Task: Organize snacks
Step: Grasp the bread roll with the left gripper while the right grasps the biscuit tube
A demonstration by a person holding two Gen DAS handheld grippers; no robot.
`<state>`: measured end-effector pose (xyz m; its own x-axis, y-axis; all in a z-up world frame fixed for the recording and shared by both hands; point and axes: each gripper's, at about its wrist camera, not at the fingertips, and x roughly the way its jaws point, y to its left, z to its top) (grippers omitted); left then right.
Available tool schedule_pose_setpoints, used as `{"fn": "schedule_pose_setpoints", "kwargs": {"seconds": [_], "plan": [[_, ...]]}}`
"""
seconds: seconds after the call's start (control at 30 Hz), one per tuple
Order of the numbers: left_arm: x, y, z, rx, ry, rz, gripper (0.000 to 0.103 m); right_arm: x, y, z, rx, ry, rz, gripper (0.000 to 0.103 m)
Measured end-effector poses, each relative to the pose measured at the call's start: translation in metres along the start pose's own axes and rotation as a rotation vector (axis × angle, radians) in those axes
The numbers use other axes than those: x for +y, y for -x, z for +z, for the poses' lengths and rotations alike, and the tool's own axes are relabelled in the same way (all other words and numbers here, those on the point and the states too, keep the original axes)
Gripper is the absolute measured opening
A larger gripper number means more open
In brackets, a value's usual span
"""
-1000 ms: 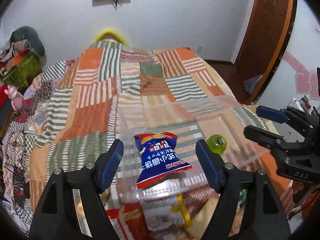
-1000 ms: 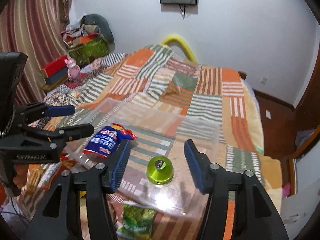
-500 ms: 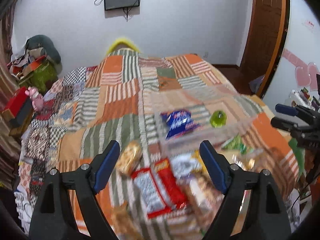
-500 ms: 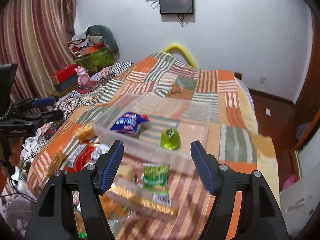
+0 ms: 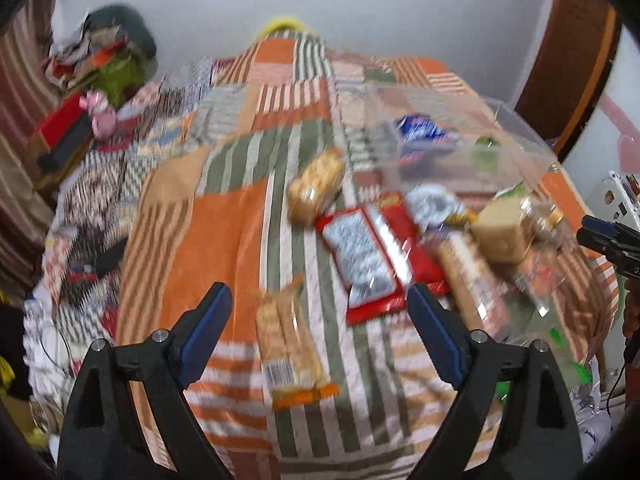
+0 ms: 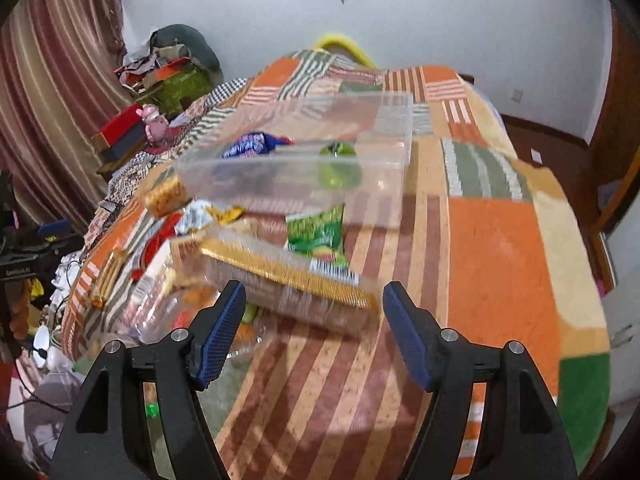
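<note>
A clear plastic bin on the patchwork bed holds a blue snack bag and a green round container; the bin also shows in the left wrist view. Loose snacks lie in front of it: a red packet, an orange-tan packet, a round cracker pack, a green bag and a gold-edged box. My left gripper is open and empty above the orange-tan packet. My right gripper is open and empty just before the gold-edged box.
The bed's quilt spreads to the right. Clutter, a red box and a pink toy sit left of the bed. Curtains hang at left, a wooden door at right.
Both grippers have pulled back from the bin toward the bed's near end. The blue bag now lies in the bin, and the loose snacks have come into view.
</note>
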<state>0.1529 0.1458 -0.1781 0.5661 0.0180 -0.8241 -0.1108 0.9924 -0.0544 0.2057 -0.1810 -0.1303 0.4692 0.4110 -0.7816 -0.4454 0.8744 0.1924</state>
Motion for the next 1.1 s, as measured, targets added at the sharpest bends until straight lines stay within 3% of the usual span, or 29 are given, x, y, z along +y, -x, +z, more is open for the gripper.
{"fn": "schedule_pose_setpoints", "kwargs": {"seconds": [0.13, 0.33, 0.5, 0.63, 0.83, 0.93, 1.1], "plan": [[0.012, -0.021, -0.021, 0.058, 0.063, 0.018, 0.088, 0.0, -0.007, -0.004, 0.027, 0.012, -0.003, 0.073], [0.027, -0.043, -0.035, 0.121, 0.153, -0.008, 0.063, 0.004, -0.021, -0.002, 0.048, 0.043, -0.001, 0.078], [0.026, -0.055, -0.041, 0.148, 0.153, -0.015, 0.053, 0.01, -0.03, 0.002, 0.046, 0.07, -0.007, 0.087], [0.023, -0.059, -0.044, 0.142, 0.143, -0.007, 0.05, 0.009, -0.037, 0.007, 0.054, 0.086, -0.013, 0.088], [0.026, -0.06, -0.042, 0.124, 0.168, -0.024, 0.037, 0.005, -0.047, 0.015, 0.061, 0.09, -0.037, 0.088], [0.025, -0.058, -0.039, 0.113, 0.163, -0.03, 0.036, 0.003, -0.049, 0.019, 0.049, 0.068, -0.041, 0.085], [0.015, -0.047, -0.034, 0.076, 0.124, -0.029, 0.036, 0.007, -0.049, 0.022, 0.023, 0.086, -0.059, 0.06]]}}
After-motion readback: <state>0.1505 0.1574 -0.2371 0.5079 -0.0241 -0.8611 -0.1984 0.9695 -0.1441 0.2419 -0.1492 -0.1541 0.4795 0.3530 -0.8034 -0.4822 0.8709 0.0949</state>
